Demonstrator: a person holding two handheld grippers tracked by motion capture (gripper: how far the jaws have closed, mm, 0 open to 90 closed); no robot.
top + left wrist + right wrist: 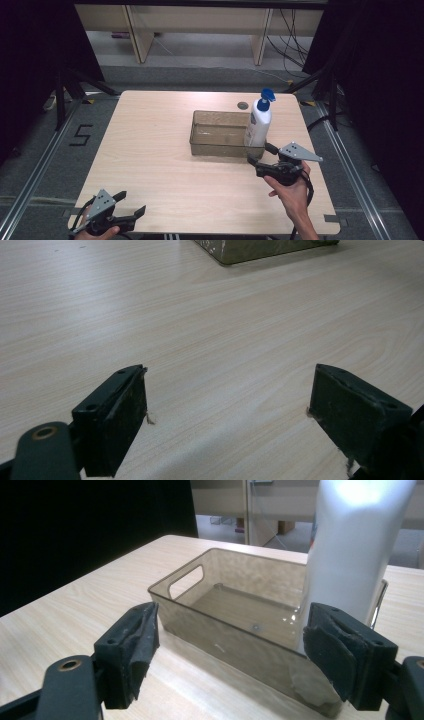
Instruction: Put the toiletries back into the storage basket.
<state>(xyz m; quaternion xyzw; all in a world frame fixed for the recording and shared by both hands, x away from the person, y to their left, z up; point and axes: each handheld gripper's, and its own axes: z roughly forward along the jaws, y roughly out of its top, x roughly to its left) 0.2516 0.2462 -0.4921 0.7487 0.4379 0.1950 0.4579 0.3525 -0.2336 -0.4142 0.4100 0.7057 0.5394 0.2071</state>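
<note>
The white pump bottle with its blue pump head is standing upright inside the right end of the translucent brown plastic bin, against the wall nearest the person. The right gripper is hovering just outside that near wall of the bin, jaws spread wide and holding nothing. The left gripper is resting well away from the bin at the table's near corner, its jaws wide open and empty. The bottle is looking smooth, rigid and probably slippery, top-heavy if full; gripping the flat body below the shoulder would likely be steadiest.
</note>
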